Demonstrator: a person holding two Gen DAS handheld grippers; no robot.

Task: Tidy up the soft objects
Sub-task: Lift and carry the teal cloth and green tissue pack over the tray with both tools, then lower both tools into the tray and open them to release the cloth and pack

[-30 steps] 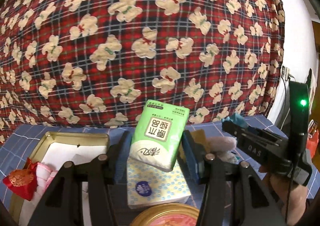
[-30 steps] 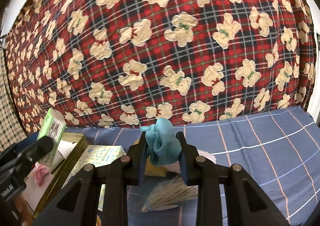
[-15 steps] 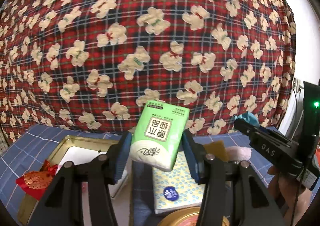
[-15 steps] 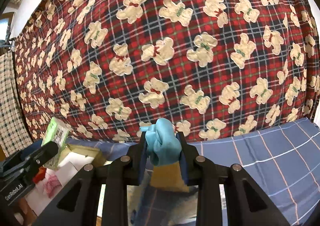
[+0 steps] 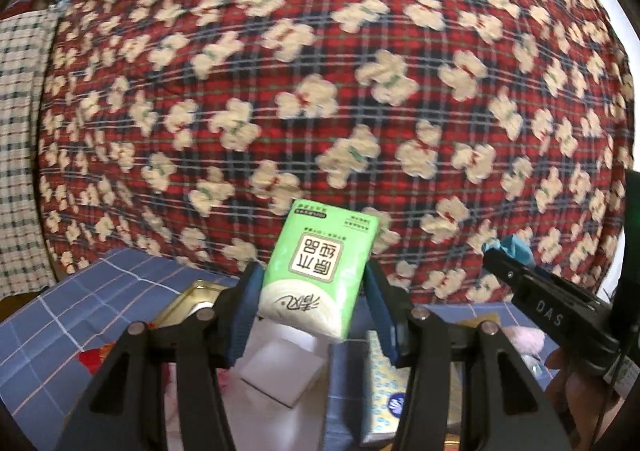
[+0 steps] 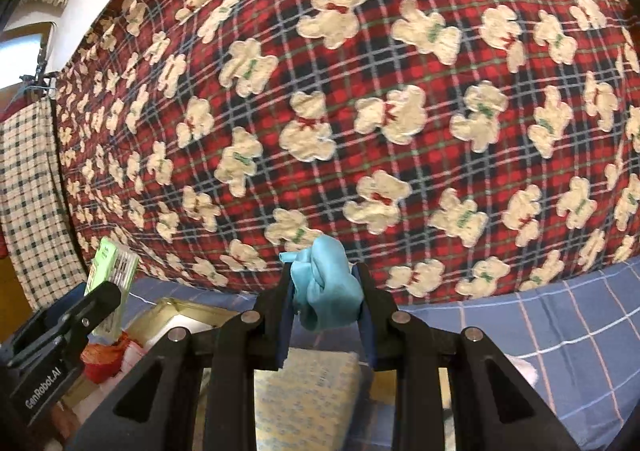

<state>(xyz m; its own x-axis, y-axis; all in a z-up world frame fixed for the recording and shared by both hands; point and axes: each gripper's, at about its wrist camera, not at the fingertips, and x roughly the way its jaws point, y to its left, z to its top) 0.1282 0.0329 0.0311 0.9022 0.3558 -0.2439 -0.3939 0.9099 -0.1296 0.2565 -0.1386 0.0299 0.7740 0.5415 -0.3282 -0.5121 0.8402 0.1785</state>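
Observation:
My left gripper (image 5: 314,295) is shut on a green tissue pack (image 5: 320,267) and holds it in the air above a gold metal tin (image 5: 192,295). The pack also shows in the right wrist view (image 6: 114,271), with the left gripper (image 6: 96,303) below it. My right gripper (image 6: 326,303) is shut on a bunched blue cloth (image 6: 326,291), held up above a yellow dotted tissue pack (image 6: 304,395). The right gripper also shows in the left wrist view (image 5: 496,255), with the blue cloth (image 5: 516,247) at its tip.
A red plaid bear-print blanket (image 5: 320,91) fills the background over a blue checked tablecloth (image 5: 80,303). The tin (image 6: 188,315) holds a white pad (image 5: 280,367) and pink cloth. A red pouch (image 6: 104,359) sits at its edge. A pink fluffy item (image 5: 524,339) lies at right.
Both grippers have risen and tilted upward with their loads. The left has moved left over the tin. The table items have sunk lower in both views.

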